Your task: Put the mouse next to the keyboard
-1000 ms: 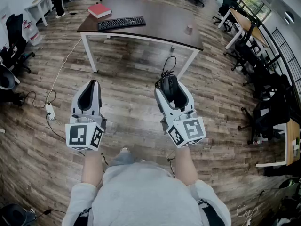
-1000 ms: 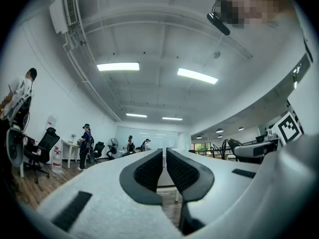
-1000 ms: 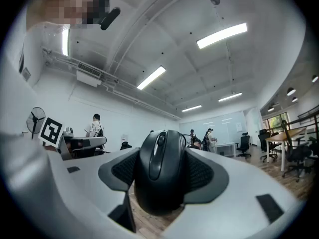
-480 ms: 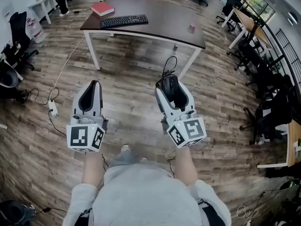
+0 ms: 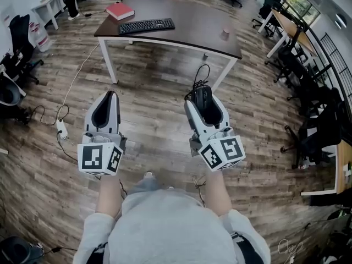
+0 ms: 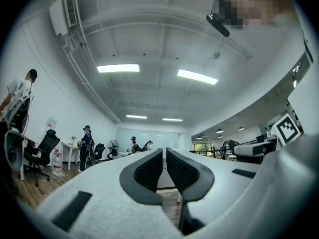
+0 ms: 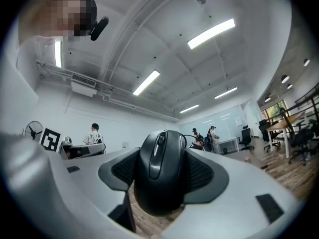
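Note:
A black wired mouse sits clamped between the pads of my right gripper, its cable looping above the jaws. In the head view the right gripper is held over the wooden floor, well short of the dark table. A black keyboard lies on the table's left half. My left gripper hangs level with the right one, to its left; its pads stand almost together with nothing between them.
A red book lies left of the keyboard, and a small cup stands at the table's right. Office chairs and desks line the right side. A power strip with cables lies on the floor at left.
The view has shifted slightly and the table sits a little nearer. My right gripper has drifted a little right with the mouse. The left gripper holds its place.

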The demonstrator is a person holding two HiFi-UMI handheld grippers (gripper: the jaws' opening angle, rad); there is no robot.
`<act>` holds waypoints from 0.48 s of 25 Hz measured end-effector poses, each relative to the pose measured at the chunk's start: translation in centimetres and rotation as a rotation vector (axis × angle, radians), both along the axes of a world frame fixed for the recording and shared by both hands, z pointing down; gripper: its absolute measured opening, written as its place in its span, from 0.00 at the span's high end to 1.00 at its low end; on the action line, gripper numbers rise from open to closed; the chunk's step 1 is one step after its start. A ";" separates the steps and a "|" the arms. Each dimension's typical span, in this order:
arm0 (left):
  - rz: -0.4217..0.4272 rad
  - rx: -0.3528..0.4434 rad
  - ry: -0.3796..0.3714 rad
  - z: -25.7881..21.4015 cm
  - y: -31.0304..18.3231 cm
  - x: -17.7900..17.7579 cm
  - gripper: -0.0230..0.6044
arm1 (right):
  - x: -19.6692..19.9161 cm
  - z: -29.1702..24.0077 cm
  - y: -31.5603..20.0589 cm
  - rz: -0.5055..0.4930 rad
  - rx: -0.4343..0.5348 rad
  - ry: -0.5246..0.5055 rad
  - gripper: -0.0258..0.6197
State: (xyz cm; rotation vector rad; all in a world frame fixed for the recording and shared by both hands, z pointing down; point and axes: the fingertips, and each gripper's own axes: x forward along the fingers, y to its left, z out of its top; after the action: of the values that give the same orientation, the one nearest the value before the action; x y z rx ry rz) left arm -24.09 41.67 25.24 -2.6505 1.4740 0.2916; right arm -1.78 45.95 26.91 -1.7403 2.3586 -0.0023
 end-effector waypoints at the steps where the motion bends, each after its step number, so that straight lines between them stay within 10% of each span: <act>1: 0.003 0.002 0.003 0.0 -0.5 -0.2 0.92 | -0.1 0.0 -0.5 0.007 0.000 0.010 0.57; 12: 0.066 0.023 0.016 0.0 -5.7 -1.7 0.92 | -2.3 0.2 -4.7 0.099 0.002 0.085 0.57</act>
State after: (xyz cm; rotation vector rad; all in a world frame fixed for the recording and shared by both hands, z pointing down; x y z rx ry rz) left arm -25.82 35.99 25.26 -2.6888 1.3806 0.3333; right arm -4.13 41.27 27.09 -1.8895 2.3262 0.0906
